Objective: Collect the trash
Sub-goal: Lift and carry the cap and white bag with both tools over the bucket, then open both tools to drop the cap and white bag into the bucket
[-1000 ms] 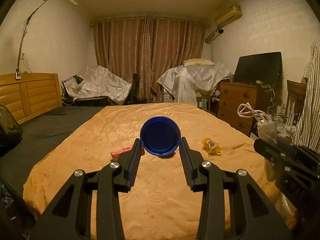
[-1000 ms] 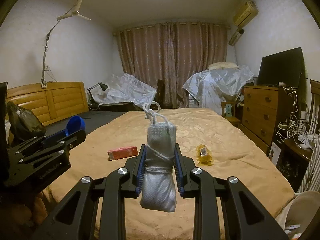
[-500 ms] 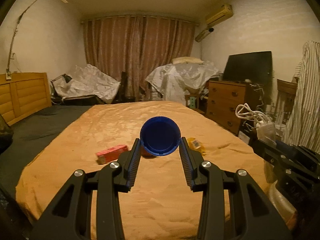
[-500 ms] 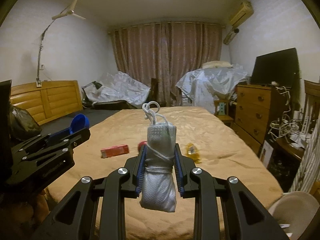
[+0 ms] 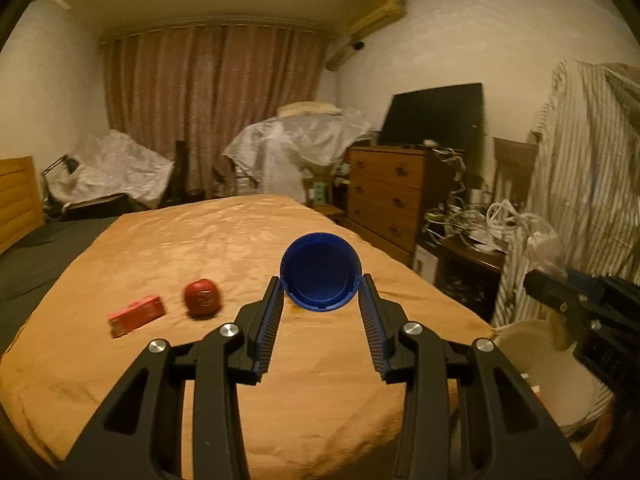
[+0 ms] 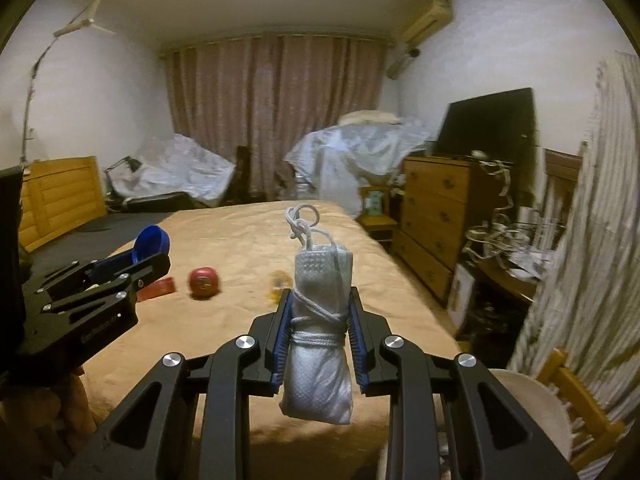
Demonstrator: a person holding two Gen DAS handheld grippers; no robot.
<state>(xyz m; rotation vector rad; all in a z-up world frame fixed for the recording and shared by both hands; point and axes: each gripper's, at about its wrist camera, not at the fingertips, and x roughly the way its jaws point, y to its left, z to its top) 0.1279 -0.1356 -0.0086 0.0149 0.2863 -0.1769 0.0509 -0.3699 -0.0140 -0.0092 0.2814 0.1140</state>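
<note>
the right gripper (image 6: pixel 318 338) is clamped on a white woven pouch bound round with white cord (image 6: pixel 319 334), held upright, its looped cord ends standing above the fingertips. the left gripper (image 5: pixel 321 294) pinches a round blue plastic lid (image 5: pixel 321 271) by its rim, the hollow side facing the camera. both hang over the near end of the bed with the orange-brown quilted cover (image 5: pixel 224 248). just off the bed's near right corner sits a pale round bin (image 5: pixel 538 364), partly hidden behind the right gripper in the left view.

further up the cover, left of the lid, lie a red round ball-like thing (image 5: pixel 203 297) and, just beside it, a flat red cardboard box (image 5: pixel 137 315). a small yellow wrapper (image 6: pixel 279 283), blurred, shows beyond the pouch.

by my reading, two pieces are picked up but not yet dropped in the bin; at least three remain on the bed.
</note>
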